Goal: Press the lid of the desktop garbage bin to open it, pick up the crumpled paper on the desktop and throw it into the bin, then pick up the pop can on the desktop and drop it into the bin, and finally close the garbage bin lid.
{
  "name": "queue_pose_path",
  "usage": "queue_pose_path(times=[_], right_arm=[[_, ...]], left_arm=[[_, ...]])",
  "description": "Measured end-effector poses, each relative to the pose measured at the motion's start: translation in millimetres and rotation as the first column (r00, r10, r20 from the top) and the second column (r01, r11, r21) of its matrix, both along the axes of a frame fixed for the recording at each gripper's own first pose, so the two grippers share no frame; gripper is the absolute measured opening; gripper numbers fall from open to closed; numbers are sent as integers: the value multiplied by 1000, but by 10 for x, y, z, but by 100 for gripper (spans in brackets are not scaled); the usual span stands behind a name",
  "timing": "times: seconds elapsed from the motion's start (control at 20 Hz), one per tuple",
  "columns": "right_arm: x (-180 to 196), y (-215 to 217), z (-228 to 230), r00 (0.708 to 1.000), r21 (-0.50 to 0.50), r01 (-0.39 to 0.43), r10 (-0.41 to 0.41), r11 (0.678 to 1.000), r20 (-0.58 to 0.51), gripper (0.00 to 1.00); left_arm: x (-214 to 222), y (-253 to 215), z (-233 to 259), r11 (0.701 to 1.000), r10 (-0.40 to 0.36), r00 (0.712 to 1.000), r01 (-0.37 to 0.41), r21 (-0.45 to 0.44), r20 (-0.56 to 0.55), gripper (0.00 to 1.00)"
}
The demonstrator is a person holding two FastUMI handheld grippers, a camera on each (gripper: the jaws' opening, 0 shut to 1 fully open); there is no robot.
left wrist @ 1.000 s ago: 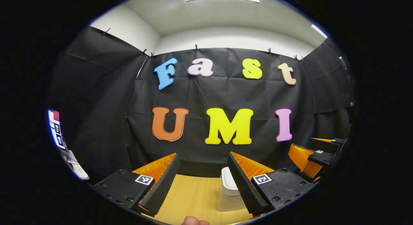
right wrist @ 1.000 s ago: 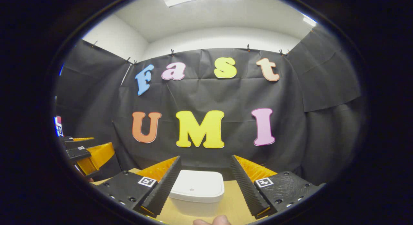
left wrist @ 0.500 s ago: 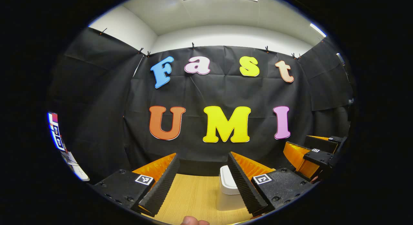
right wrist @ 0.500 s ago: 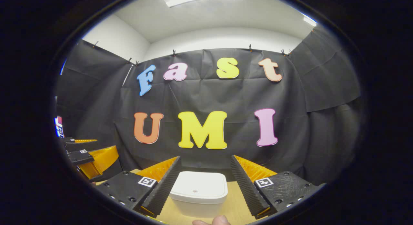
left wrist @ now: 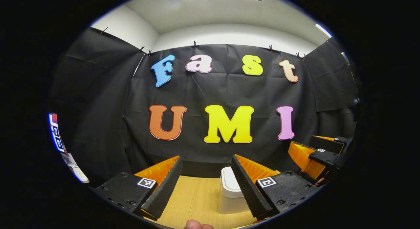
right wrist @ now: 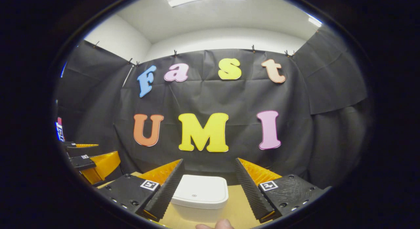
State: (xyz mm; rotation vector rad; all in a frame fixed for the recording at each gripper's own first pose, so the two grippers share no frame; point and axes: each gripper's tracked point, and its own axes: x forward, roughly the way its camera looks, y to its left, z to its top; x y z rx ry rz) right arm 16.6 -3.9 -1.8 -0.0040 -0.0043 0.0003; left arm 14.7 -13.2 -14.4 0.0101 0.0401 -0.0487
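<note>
One garbage bin (right wrist: 199, 197) is sitting on the desk (left wrist: 197, 202), lid (right wrist: 200, 189) closed (contents hidden). Two grippers: the right gripper (right wrist: 208, 189) is hovering with jaws spread wide before the bin; the left gripper (left wrist: 206, 186) is also gaping, holding nothing, bin just beside its right finger.

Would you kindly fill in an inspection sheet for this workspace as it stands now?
Surface: wooden desktop, bare where visible.
Job's things: white garbage bin upright on the desktop, lid closed.
Clutter: nothing seen.
Grippers: left gripper and right gripper both with jaws open, holding nothing; the right faces the bin.
Cables: nothing seen.
Surroundings: black cloth wall, white ceiling with lights.
</note>
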Motion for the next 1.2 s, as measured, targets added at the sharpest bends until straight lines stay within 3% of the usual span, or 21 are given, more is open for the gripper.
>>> queue_pose_path(times=[0.65,1.2], right_arm=[[96,-132,-189,998,2,26,-26,1000,-49,95],[228,-55,-641,979,-9,-20,17,1000,-203,95]], left_arm=[[104,-98,-100,999,-39,999,39,6,-26,96],[76,-97,-177,999,-49,998,50,15,-35,96]])
